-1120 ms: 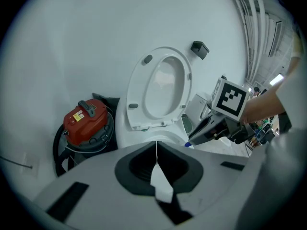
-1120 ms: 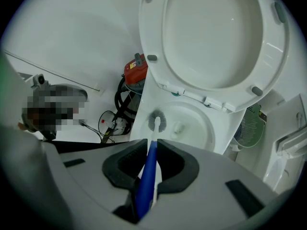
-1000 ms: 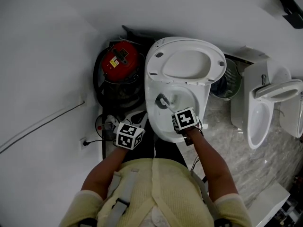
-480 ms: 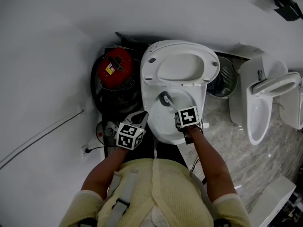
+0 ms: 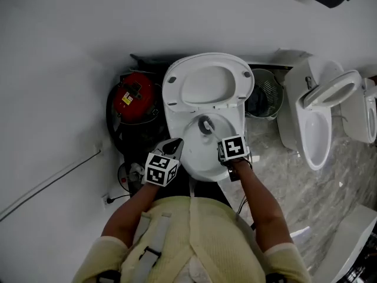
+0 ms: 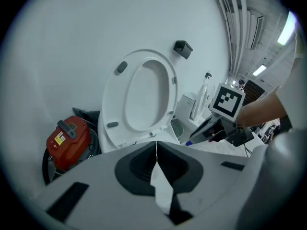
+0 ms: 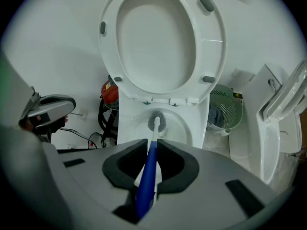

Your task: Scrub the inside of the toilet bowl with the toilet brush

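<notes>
Label: yellow sticker on red vacuum (image 5: 131,96), print too small to read.
Toilet brush (image 7: 148,169): blue handle clamped in right gripper (image 7: 152,146), bristle head inside toilet bowl (image 7: 181,124), beyond jaws.
Left gripper (image 6: 156,150): closed on nothing, left of bowl.

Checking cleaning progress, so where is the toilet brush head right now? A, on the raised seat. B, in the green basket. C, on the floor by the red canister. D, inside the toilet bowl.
D: the right hand-held gripper is shut on the toilet brush, and its bristle head sits down inside the toilet bowl.
</notes>
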A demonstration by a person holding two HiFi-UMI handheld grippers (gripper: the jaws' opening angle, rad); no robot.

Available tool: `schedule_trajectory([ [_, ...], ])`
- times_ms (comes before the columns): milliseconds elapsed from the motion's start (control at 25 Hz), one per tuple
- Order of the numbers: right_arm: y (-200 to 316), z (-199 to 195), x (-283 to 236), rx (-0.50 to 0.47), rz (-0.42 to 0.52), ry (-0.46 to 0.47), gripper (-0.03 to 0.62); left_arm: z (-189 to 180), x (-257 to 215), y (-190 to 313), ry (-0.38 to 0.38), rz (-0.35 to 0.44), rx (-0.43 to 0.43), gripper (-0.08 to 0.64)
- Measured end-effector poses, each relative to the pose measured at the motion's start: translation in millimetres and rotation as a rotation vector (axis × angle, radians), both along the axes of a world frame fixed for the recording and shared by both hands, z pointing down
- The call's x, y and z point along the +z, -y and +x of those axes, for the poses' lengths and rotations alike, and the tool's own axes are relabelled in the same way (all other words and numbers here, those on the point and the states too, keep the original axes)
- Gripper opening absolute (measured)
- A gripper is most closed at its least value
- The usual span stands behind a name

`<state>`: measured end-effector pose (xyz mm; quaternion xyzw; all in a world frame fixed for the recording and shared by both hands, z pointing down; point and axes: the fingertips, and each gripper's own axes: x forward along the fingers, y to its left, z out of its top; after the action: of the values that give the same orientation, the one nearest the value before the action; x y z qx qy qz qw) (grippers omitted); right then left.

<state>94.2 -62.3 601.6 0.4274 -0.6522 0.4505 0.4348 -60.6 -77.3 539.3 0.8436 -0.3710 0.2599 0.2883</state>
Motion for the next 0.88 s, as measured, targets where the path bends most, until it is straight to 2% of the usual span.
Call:
schedule_trajectory([
  [560,-53,32,-40,0.051,0.064,0.033,0.072,27,-23,-35,-0.027,0.021,-0.007,0.015],
  [880,-82,45,-71,0.030,0.134,0.070,0.072,30,-44,-58,-0.046,0.060,-0.065,0.015],
])
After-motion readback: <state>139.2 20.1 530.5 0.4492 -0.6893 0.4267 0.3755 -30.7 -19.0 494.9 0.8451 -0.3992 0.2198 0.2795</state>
